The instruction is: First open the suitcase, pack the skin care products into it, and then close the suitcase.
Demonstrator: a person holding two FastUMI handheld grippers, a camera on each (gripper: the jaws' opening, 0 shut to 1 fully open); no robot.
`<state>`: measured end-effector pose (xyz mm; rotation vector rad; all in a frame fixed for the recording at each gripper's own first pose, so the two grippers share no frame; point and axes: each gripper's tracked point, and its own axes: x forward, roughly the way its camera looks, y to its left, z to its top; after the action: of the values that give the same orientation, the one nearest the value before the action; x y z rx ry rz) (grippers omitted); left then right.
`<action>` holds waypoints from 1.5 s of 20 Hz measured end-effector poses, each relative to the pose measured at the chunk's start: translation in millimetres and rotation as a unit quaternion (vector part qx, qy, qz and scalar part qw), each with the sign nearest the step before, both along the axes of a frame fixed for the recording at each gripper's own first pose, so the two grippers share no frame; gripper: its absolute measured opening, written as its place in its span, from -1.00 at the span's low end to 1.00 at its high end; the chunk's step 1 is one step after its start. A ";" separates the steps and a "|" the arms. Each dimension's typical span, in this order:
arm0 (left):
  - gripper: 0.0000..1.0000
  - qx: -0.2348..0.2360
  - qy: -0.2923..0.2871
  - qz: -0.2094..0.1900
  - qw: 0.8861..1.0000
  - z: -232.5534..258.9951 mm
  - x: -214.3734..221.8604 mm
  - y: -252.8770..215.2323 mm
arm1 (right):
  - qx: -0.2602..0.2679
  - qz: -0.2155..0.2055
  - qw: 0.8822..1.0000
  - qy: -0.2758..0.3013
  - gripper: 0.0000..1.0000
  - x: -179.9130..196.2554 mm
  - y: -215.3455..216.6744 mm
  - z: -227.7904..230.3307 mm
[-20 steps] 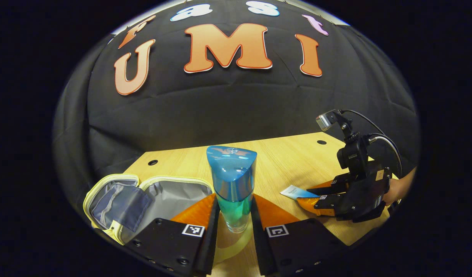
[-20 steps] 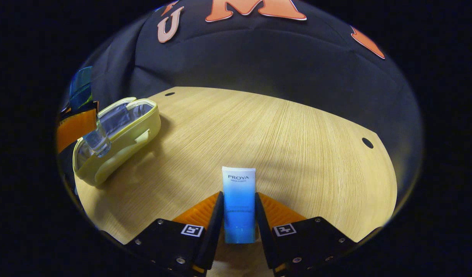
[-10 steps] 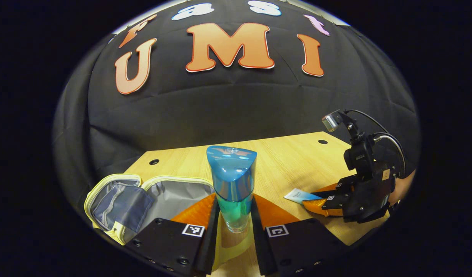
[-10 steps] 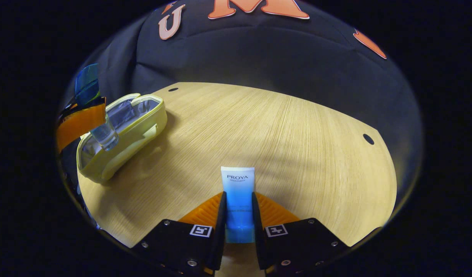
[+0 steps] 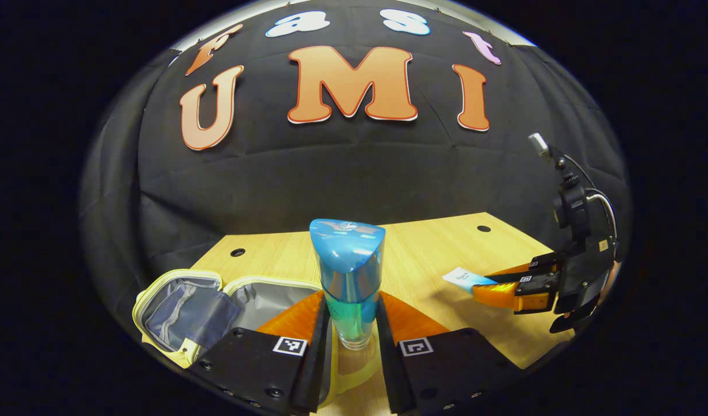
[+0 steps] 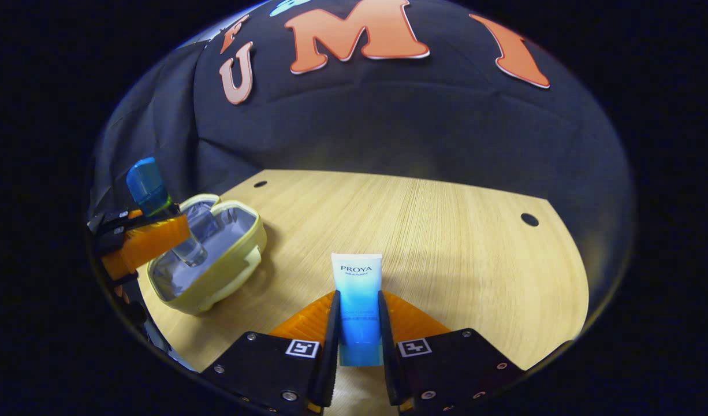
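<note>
- We see the left gripper [image 5: 349, 323] pinching a clear bottle [image 5: 348, 277] with a blue cap; both fingers press its lower body and the bottle stands upright between them.
- From the right gripper view, that same bottle hangs over the open suitcase [image 6: 215, 260], its base above the grey lining; whether it touches the lining we cannot tell.
- The suitcase, a small pale-yellow zip case, lies open on the wooden table [image 5: 435, 242], just ahead of the left gripper's left finger, with its lid and inner pocket folded out farther to that side.
- The right gripper [image 6: 358, 341] is clamped on a blue-and-white tube [image 6: 358, 306], both fingers pressing its sides, the flat white end pointing forward.
- In the left gripper view the tube sits off to the right of the left gripper, raised above the table.
- For the right gripper, the suitcase lies ahead and to the left, well apart from the tube.
</note>
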<state>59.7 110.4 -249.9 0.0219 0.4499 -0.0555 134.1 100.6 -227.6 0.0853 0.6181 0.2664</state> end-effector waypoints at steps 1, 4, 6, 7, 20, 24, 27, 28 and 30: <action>-0.13 -0.003 -0.002 0.003 1.000 8.7 -0.7 0.6 | 0.001 -0.002 1.000 -0.015 -0.29 -1.2 -4.4 16.1; -0.13 -0.004 -0.012 0.015 1.000 35.5 -1.2 7.5 | 0.001 0.009 0.999 -0.052 -0.29 -12.0 -4.6 64.9; -0.13 -0.002 -0.021 0.025 0.999 55.6 -3.9 13.2 | 0.005 0.016 0.997 -0.081 -0.29 -17.8 -0.8 94.4; -0.14 -0.001 -0.025 0.030 0.999 67.2 -6.0 15.0 | 0.010 0.018 0.995 -0.100 -0.29 -18.9 -1.2 110.7; -0.14 0.003 -0.045 0.054 0.998 107.2 -18.9 96.8 | 0.044 0.011 0.977 -0.207 -0.31 -39.2 26.3 214.3; -0.13 0.005 0.000 0.013 1.000 71.5 -11.8 140.1 | 0.044 -0.035 0.976 -0.210 -0.31 -32.3 60.2 219.6; -0.13 -0.004 0.039 -0.014 0.999 38.5 -6.7 169.6 | 0.032 -0.055 0.976 -0.209 -0.30 -28.5 92.4 220.9; -0.13 -0.006 0.050 -0.024 0.998 28.6 -7.8 177.6 | 0.033 -0.062 0.976 -0.207 -0.30 -27.9 101.8 220.8; -0.13 -0.007 0.069 -0.042 0.997 10.0 -5.6 188.7 | 0.037 -0.078 0.976 -0.202 -0.30 -26.8 120.6 217.9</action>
<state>54.1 299.0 -239.9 0.0234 0.5857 -0.1438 107.3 221.1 -9.7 0.1470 0.1955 0.1472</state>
